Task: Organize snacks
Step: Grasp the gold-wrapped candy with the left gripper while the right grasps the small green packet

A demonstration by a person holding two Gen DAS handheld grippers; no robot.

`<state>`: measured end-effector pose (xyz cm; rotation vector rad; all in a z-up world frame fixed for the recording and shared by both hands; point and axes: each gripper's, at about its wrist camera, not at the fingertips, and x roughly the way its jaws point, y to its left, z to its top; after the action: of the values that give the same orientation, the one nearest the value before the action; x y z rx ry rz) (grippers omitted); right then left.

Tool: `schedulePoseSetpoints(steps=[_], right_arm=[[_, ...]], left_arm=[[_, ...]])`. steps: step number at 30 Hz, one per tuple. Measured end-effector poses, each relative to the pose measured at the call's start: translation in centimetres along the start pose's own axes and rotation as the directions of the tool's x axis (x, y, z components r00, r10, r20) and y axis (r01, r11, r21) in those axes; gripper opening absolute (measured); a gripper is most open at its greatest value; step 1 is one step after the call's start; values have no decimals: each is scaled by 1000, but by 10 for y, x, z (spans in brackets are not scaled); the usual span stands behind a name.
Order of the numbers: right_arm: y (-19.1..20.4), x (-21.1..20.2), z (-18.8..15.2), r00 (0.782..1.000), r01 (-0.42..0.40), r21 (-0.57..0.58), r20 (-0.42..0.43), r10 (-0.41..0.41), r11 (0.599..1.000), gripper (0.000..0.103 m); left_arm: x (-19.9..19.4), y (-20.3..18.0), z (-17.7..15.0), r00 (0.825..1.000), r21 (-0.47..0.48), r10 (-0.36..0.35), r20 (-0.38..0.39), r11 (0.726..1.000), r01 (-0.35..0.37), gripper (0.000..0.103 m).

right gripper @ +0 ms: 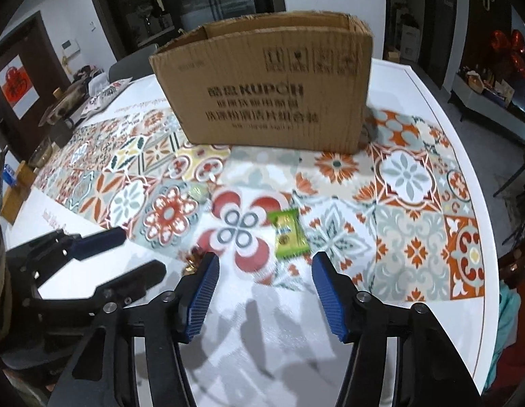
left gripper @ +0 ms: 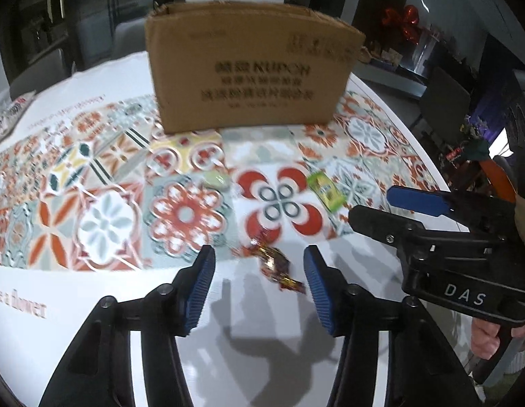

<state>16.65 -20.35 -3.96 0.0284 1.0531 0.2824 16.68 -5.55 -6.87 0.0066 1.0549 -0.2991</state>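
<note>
Left wrist view: left gripper [left gripper: 259,268] open astride red-gold candy [left gripper: 276,268], pads not pressing. Right wrist view: right gripper [right gripper: 265,273] open just short of green packet [right gripper: 291,234], nothing held. Cardboard box [right gripper: 262,95] behind, on patterned table [right gripper: 415,176]. Risk judged: crinkly wrapper slipping sideways under uneven closing; grippers close together, possibly colliding.
</note>
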Motion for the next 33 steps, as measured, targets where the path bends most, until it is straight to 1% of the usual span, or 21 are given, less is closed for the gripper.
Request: schedulePoseSetpoints(steps=[2,6,10,11,12,13,14,16,18,22,24,28,30,32,33], right_arm=[[-5,4,-4,1000,-2,2,-11,2,1000,54],[-12,10,-9,1000,-20,24,-23,20,1000,54],[-14,19,-10,999,-23,17,-29,23,1000,52],[-14,21,-10,999,-27,15,-30,27,1000,49],[-15,23,-9,999,-28,16,-32,28,999,49],[-15,26,-8,999,-30,14,-32,30,999,49],[-15,28,-8,999,-29,10,-33,30,1000,49],[-15,33,-5,999,-22,4,-38,23,1000,49],[-15,37,-2,999,-20,-5,-39,20,1000,49],[-14,46,7,999,-9,-13,-41,8,1000,49],[-14,51,11,999,1,-18,-45,-2,1000,45],[-14,59,18,999,15,-37,-52,-17,999,44],[-14,64,21,998,18,-37,-63,-20,999,38],[-15,69,23,997,12,-36,-75,-15,999,36],[-15,71,24,996,10,-35,-84,-13,999,33]], left_arm=[[7,-5,-2,1000,2,-8,-15,1000,8,50],[20,-12,-2,999,15,3,-42,1000,-2,49],[32,-14,-2,998,11,22,-63,1000,-21,40],[35,-13,-2,997,7,22,-68,1000,-21,40],[37,-12,-3,997,0,25,-76,1000,-25,40],[39,-12,-3,996,-5,27,-79,1000,-27,38],[40,-11,-3,996,-8,28,-81,1000,-29,32],[44,-9,-3,995,-11,32,-98,999,-34,24],[46,-8,-1,995,-20,24,-94,999,-26,24],[44,-5,7,997,-24,37,-74,999,-39,24],[42,-1,12,997,-29,39,-64,999,-41,24],[41,3,21,998,-39,47,-47,998,-49,24],[42,4,24,998,-44,45,-44,998,-47,24],[42,5,27,998,-46,41,-44,998,-43,24],[42,5,28,998,-46,41,-42,998,-43,24]])
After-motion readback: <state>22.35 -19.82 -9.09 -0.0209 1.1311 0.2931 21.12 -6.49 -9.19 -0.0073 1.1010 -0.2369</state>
